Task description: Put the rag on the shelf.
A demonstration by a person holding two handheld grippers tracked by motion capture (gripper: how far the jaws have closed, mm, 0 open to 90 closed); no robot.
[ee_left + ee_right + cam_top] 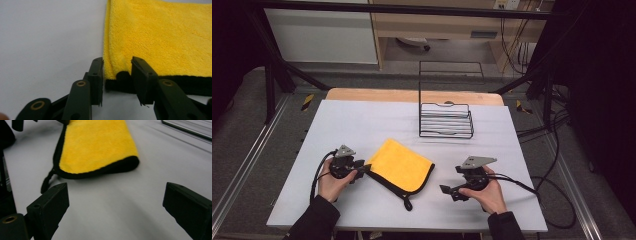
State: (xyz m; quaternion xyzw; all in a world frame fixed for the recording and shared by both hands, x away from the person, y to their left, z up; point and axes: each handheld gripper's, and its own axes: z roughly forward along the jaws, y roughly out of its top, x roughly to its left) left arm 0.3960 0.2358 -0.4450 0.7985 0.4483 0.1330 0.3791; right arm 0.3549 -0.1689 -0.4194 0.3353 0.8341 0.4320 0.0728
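Observation:
A folded yellow cloth (402, 167) with black trim lies flat on the grey table (362, 120), a black loop trailing off its near corner. My left gripper (364, 169) sits at the cloth's left corner. In the left gripper view, the jaws of that gripper (117, 62) stand narrowly apart astride the corner of the cloth (162, 37), with its black edge between the pads and no clear pinch. My right gripper (444, 190) is to the right of the cloth, low over bare table. Its jaws (115, 192) are wide open with nothing between them, pointing at the cloth (97, 145).
A black wire rack (446, 120) stands at the back of the table, right of centre, behind the cloth. Cables trail from both grippers, the right one looping off the table's right edge. The table's front edge is close behind both hands.

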